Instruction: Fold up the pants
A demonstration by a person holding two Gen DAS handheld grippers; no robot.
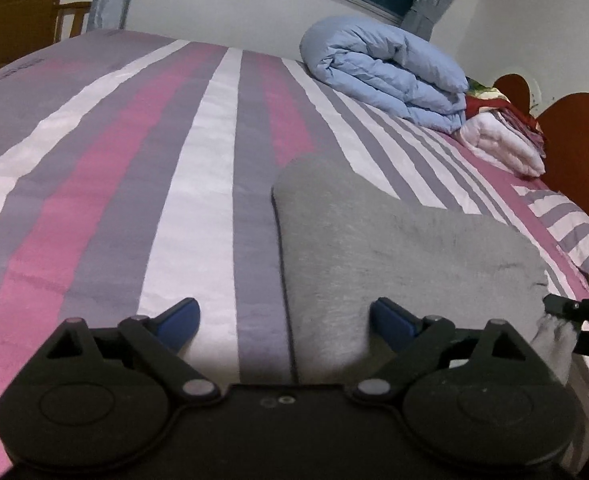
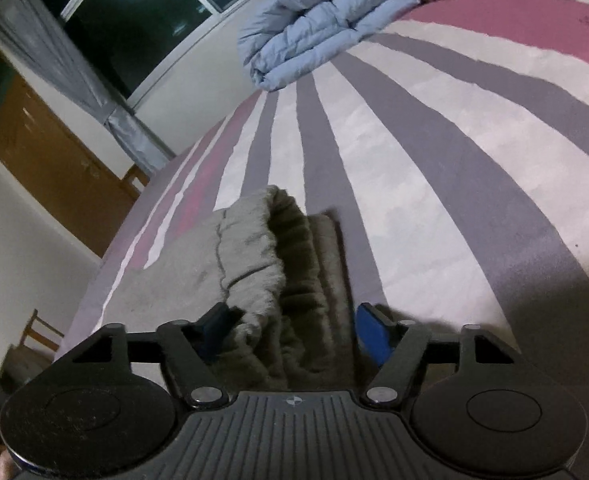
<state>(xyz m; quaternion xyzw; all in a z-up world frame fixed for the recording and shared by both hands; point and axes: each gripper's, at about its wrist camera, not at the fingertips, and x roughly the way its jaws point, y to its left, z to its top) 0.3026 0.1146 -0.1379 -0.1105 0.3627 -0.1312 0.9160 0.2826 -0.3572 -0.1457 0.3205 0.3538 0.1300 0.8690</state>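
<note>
Grey pants point(image 1: 394, 240) lie folded flat on the striped bed sheet point(image 1: 190, 200). My left gripper point(image 1: 286, 320) is open just above their near left edge: its right blue pad is over the grey cloth, its left pad over the sheet, and nothing is gripped. In the right wrist view the ribbed waistband end of the pants point(image 2: 294, 264) lies bunched between the fingers of my right gripper point(image 2: 296, 330), which stands open with both pads close beside the cloth. The right gripper point(image 1: 574, 316) also shows at the pants' right end in the left wrist view.
A folded blue duvet point(image 1: 382, 72) and a pink-white quilt point(image 1: 502, 144) sit at the far right by the red headboard point(image 1: 574, 132). A striped pillow point(image 1: 574, 224) lies beside the pants. A window point(image 2: 134, 20), curtains, a wooden door point(image 2: 54, 168) and a chair point(image 2: 34, 340) stand beyond the bed.
</note>
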